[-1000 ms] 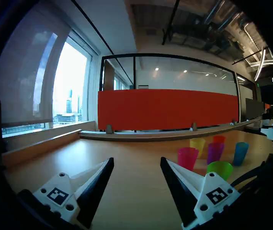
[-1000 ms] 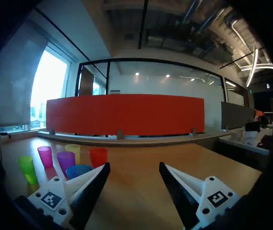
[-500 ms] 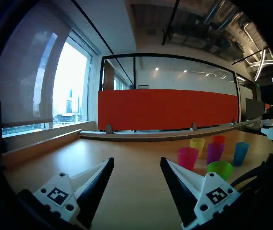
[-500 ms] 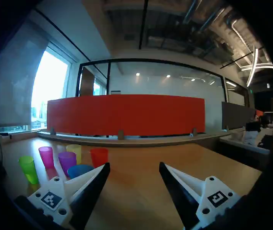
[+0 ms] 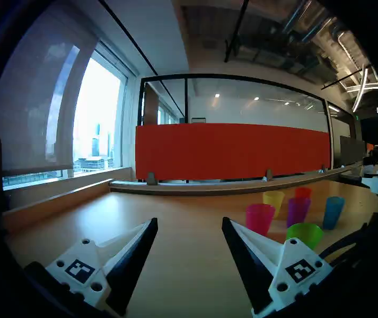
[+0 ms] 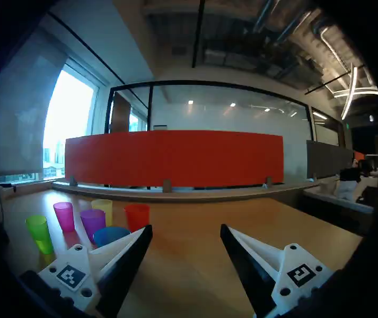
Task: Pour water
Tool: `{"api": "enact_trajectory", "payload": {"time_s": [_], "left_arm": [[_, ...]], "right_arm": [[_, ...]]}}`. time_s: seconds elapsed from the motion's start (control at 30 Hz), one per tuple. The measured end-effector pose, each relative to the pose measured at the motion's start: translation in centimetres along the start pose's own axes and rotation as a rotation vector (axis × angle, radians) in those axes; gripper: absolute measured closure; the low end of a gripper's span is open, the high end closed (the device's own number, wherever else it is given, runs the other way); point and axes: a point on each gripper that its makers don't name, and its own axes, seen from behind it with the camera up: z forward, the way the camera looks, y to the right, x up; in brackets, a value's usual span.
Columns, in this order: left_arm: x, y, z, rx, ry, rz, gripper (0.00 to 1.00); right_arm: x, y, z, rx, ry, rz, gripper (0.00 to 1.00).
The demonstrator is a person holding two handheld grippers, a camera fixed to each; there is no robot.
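Note:
Several coloured plastic cups stand in a cluster on a wooden table (image 5: 189, 254). In the left gripper view they sit to the right: pink cup (image 5: 259, 218), yellow cup (image 5: 273, 201), purple cup (image 5: 298, 210), red cup (image 5: 302, 192), blue cup (image 5: 333, 211), green cup (image 5: 304, 233). My left gripper (image 5: 189, 225) is open, low over the table, left of the cups. In the right gripper view the cups sit to the left: green cup (image 6: 39, 233), pink cup (image 6: 64, 215), purple cup (image 6: 93, 223), yellow cup (image 6: 102, 209), red cup (image 6: 136, 216), blue cup (image 6: 110, 235). My right gripper (image 6: 185, 231) is open beside the blue cup.
A red divider panel (image 5: 231, 151) stands along the table's far edge, with glass walls behind. Large windows (image 5: 96, 127) and a sill run along the left. A neighbouring desk (image 6: 342, 204) lies to the right in the right gripper view.

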Motion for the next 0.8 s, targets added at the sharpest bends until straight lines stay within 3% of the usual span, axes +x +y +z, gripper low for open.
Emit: {"api": "enact_trajectory", "payload": {"time_s": [0.8], "left_arm": [[0.26, -0.05, -0.05, 0.000, -0.001, 0.000, 0.11]], "right_arm": [[0.10, -0.03, 0.05, -0.001, 0.000, 0.000, 0.01]]}}
